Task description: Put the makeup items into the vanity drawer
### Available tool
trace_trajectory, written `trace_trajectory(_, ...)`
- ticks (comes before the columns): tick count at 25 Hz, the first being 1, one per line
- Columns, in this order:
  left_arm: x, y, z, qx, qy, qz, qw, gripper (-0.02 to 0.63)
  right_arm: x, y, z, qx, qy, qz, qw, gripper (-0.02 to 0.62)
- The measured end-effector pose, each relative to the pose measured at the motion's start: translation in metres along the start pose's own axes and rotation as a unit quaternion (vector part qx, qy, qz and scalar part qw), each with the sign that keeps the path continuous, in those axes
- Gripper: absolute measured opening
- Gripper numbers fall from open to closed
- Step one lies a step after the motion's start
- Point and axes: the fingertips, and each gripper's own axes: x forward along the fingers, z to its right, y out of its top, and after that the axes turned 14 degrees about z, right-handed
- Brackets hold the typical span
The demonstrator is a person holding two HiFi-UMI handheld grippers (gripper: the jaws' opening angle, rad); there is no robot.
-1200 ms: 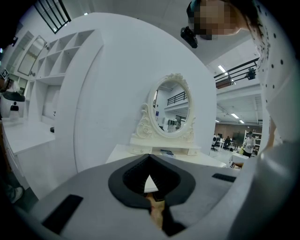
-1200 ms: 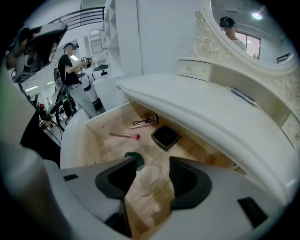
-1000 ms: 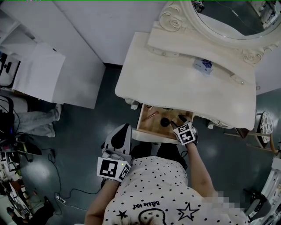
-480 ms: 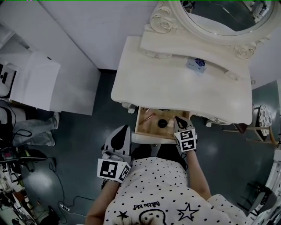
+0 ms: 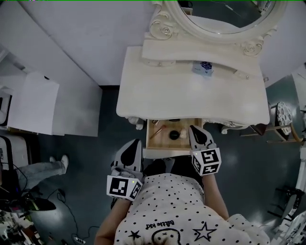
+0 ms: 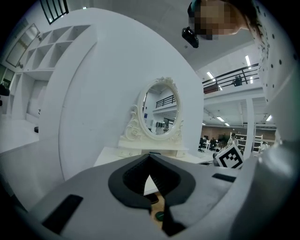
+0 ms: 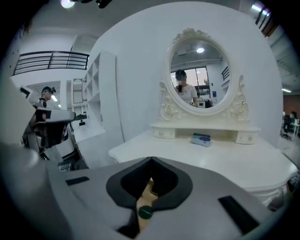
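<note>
The vanity's drawer stands pulled out under the cream tabletop. In it lie a thin brush, a dark round compact and a pale item. My right gripper is shut with nothing in it, raised over the drawer's right front corner. Through its jaws the right gripper view shows the compact on the wooden bottom. My left gripper hangs shut and empty in front of the drawer, left of its front panel. A small blue and white box rests on the tabletop below the oval mirror.
A white counter stands to the left of the vanity. An ornate stool is at the right, by the vanity's end. A bystander's foot and cables are on the dark floor at the left.
My right gripper has come up out of the drawer and shut, with nothing in its jaws. The left gripper has stayed where it was. The head view has tipped, so the vanity sits lower and more centred.
</note>
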Motion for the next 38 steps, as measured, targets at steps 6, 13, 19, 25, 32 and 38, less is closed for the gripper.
trace_trajectory(6, -0.005, 0.003, 0.003, -0.008, -0.022, 0.007, 0.9997, -0.005, -0.03, 0.044, -0.022, 0.004, -0.01, 0.054, 0.998, 0.008)
trace_trajectory(13, -0.012, 0.009, 0.011, -0.01, -0.053, 0.017, 0.9984, -0.005, -0.071, 0.069, -0.047, 0.006, -0.02, 0.084, 0.996, 0.008)
trace_trajectory(19, -0.02, 0.012, 0.015, -0.006, -0.065, 0.026, 0.9975, -0.005, -0.09, 0.067, -0.058, 0.004, -0.045, 0.091, 0.995, 0.008)
trace_trajectory(25, -0.024, 0.017, 0.015, -0.003, -0.067, 0.031, 0.9972, -0.005, -0.09, 0.068, -0.061, 0.001, -0.046, 0.092, 0.995, 0.008)
trace_trajectory(32, -0.025, 0.018, 0.015, -0.002, -0.063, 0.033, 0.9975, -0.005, -0.089, 0.066, -0.062, 0.005, -0.043, 0.091, 0.995, 0.008)
trace_trajectory(38, -0.022, 0.018, 0.016, -0.001, -0.064, 0.031, 0.9975, -0.005, -0.087, 0.068, -0.06, 0.007, -0.04, 0.09, 0.995, 0.008)
